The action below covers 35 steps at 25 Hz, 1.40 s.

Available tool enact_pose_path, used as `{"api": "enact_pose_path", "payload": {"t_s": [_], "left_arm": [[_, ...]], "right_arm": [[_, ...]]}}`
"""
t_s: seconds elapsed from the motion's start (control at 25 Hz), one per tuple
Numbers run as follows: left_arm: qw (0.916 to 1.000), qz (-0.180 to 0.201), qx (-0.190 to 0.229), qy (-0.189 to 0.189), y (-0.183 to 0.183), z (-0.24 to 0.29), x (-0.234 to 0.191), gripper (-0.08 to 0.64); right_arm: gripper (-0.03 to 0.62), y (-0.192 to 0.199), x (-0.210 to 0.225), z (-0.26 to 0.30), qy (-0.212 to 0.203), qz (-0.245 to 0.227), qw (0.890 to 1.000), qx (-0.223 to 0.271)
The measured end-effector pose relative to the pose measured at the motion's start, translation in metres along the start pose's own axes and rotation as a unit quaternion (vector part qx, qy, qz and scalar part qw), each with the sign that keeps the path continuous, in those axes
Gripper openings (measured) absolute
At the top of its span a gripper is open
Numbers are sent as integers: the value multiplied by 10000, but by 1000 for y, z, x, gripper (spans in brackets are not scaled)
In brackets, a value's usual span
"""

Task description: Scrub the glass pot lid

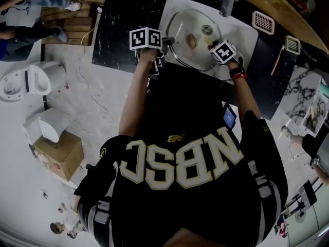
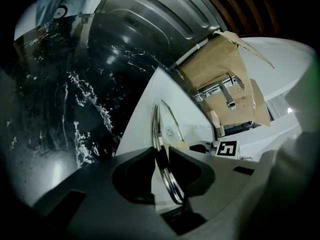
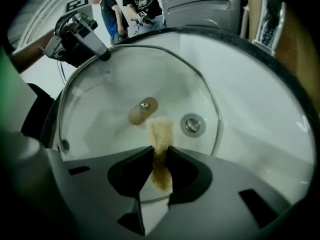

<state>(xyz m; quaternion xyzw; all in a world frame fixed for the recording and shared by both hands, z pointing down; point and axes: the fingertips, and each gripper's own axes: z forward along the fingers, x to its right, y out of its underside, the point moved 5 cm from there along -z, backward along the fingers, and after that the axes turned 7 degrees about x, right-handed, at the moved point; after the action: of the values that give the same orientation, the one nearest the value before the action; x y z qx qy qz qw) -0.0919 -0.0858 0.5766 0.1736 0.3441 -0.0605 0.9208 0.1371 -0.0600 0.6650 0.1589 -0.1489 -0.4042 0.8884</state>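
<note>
The glass pot lid (image 1: pixel 191 24) stands tilted in the white sink (image 1: pixel 245 35), its tan knob (image 1: pixel 192 40) facing me. My left gripper (image 1: pixel 165 45) is shut on the lid's metal rim (image 2: pixel 159 126) at its left edge, and the jaws (image 2: pixel 161 151) pinch the steel band. My right gripper (image 1: pixel 213 46) is at the lid's right side, shut on a tan scrub sponge (image 3: pixel 161 134). The sponge lies against the glass (image 3: pixel 110 94) just right of the knob (image 3: pixel 143 110). The left gripper (image 3: pixel 102 55) shows at the lid's far rim.
A faucet (image 1: pixel 227 1) rises behind the sink, and the sink drain (image 3: pixel 192 124) shows through the glass. Black marble counter (image 1: pixel 118 24) flanks the basin. White grids (image 1: pixel 263 22) lie to the right. Brown cardboard (image 2: pixel 220 64) is beyond the sink. Two people (image 3: pixel 145 4) stand in the background.
</note>
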Motion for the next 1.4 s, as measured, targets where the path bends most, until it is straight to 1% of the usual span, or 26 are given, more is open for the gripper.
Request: {"api": "enact_pose_path", "payload": {"t_s": [0.12,0.2,0.28,0.36,0.48,0.6,0.72,0.76,0.84,0.88,0.92,1.0,1.08,1.16,1.28,1.4], "left_arm": [[10000,8,0,-6,-1,0,0,100],[10000,13,9,-12,-1,0,1,100],[10000,16,15,-9,0,0,1,100],[10000,19,17,-1,0,0,1,100],[10000,-15,44,6,-1,-1,0,100],[10000,-56,79,16,-1,-2,-1,98],[10000,-36,82,7,-1,-1,0,98],[10000,-36,81,-2,-1,-1,0,98],[10000,-48,83,-9,-1,-1,0,98],[10000,-51,83,-1,-1,-1,-1,98],[10000,-47,80,12,-1,-1,0,98],[10000,-26,76,24,-1,-1,0,99],[10000,-21,75,12,-2,-1,0,98],[10000,-29,68,16,-1,-1,0,98],[10000,-22,55,30,-1,-1,0,100],[10000,-36,40,11,-1,-1,0,99]], "right_arm": [[95,-2,-22,-6,-386,110,9992,54],[95,-8,-39,-11,-676,189,9974,168],[95,-15,-55,-15,-879,188,9955,288],[92,-22,-66,-17,-902,61,9954,305],[91,-28,-70,-16,-825,-194,9963,107],[91,-33,-72,-15,-891,-357,9954,-49],[92,-48,-82,-17,-1151,-308,9928,112],[92,-54,-85,-17,-1194,-374,9921,128],[95,-61,-88,-15,-1200,-662,9905,72],[95,-65,-88,-14,-1230,-705,9898,129],[94,-70,-86,-13,-1310,-618,9891,271],[94,-80,-80,-9,-1595,-269,9850,599],[94,-88,-71,-4,-1896,68,9781,853],[94,-95,-57,1,-2098,472,9697,1162],[92,-105,-31,11,-2106,1118,9563,1690],[92,-112,-7,21,-1989,1776,9387,2183]]}}
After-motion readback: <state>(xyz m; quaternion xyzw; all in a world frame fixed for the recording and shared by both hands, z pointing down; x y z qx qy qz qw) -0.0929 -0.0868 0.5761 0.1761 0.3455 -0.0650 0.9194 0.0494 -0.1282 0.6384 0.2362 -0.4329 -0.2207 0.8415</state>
